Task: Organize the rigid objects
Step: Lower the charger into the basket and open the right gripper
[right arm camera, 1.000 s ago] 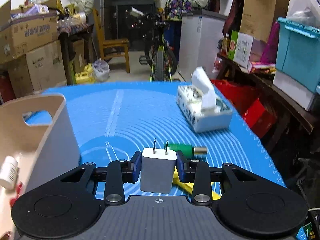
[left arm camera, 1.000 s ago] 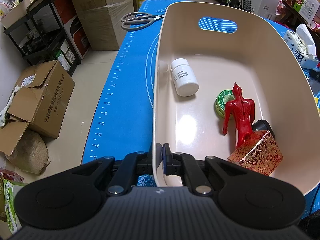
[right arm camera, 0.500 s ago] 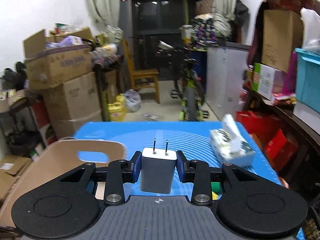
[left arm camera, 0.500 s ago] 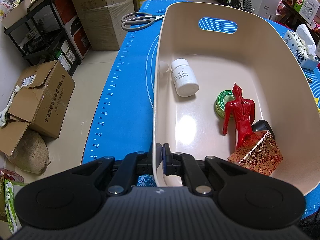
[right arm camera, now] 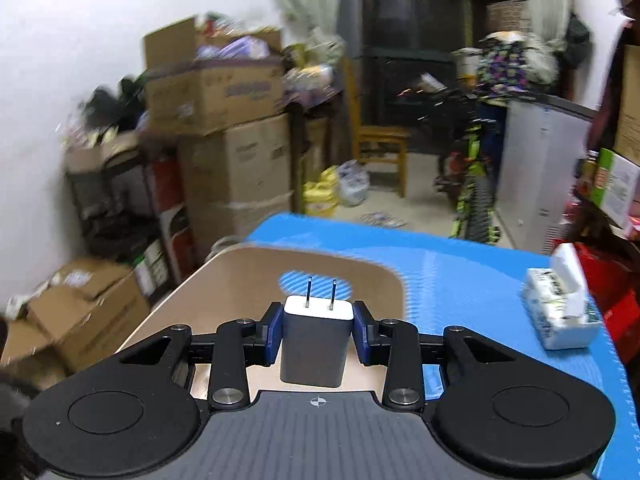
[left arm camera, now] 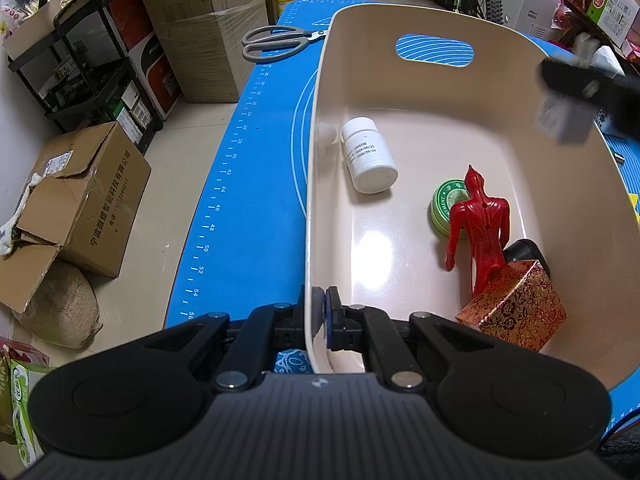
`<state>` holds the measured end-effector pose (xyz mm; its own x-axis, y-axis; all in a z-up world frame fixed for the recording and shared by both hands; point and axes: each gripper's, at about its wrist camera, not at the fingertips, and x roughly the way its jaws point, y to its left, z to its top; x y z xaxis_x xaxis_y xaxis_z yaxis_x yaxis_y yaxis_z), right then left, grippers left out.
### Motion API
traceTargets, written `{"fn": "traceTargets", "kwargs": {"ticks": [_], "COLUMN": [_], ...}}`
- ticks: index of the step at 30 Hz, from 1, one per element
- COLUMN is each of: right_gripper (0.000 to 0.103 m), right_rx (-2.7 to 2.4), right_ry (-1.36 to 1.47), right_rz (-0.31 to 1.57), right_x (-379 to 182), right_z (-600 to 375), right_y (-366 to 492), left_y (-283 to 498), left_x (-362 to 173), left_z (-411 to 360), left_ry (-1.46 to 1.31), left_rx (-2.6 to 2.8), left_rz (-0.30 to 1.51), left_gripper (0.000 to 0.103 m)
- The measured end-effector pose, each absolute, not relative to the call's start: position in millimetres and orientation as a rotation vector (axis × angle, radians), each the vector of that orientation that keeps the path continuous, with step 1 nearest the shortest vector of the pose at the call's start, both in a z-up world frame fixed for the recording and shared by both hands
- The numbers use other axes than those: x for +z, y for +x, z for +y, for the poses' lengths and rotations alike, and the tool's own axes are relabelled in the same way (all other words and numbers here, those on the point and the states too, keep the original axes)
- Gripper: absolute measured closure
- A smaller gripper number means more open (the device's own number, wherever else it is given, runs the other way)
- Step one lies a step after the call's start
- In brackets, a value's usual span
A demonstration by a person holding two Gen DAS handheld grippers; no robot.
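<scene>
Charger sits squarely between the right gripper's blue pads, clamped on both flanks, its white face and two prongs pointing forward past the fingertips and its grey body running back toward the camera. Beyond the prongs lies the far wall of the tub with its handle slot, so the charger hangs over the tub's interior, touching nothing but the pads. From the left wrist view the same charger shows as a blurred grey block held above the tub's far right rim, under a dark smear that is the right gripper.

The left gripper is pinched shut on the tub's near left wall, one finger outside and one inside, the thin wall sandwiched between the pads.

Inside the tub, a bottle lies on its side near the left wall. A green tin rests toward the right, with a red figure lying partly over it. The figure's legs reach a patterned box in the near right corner, and a black object sits just behind that box, too hidden to identify.

The tub stands on a blue mat. Scissors lie on the mat just beyond the tub's far left corner. A tissue box rests on the mat to the right, well apart from the tub.
</scene>
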<state>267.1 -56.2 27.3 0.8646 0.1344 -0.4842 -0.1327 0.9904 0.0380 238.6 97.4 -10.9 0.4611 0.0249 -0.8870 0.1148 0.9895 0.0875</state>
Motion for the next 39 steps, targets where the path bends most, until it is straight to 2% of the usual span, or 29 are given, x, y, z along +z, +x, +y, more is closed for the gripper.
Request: {"fn": "traceTargets", "kwargs": {"ticks": [14,21,23,28,31,39], "right_gripper": [0.061,0.06,0.052,0.05,0.039,0.037], "right_rx": [0.249,0.261,0.266,0.273,0.262,0.151], "right_ry": [-0.136,-0.123,-0.11,-0.086,-0.067,0.021], "right_rz": [0.764,0.824,0.813,0.751,0.712,0.649], "right_x": [-17,-22,-19,-2,9,30], "right_z": [-12,-15,-18,-31,-43,-102], "right_y": [276,282,282,279,278,285], "left_y": [239,240,240,239,239,239], "left_x": [-11,-9,-10,-10,-10,-10], "left_z": [98,99,99,99,99,99], "left_ry": [0.142,0.146,0.144,0.145,0.143,0.144], "left_rx": [-0.055,-0.054,-0.054,-0.054,-0.055,-0.054], "left_rz": [1.091,1.09,1.091,1.091,1.091,1.09], "left_gripper": [0.095,0.095,0.095,0.095,0.095,0.095]}}
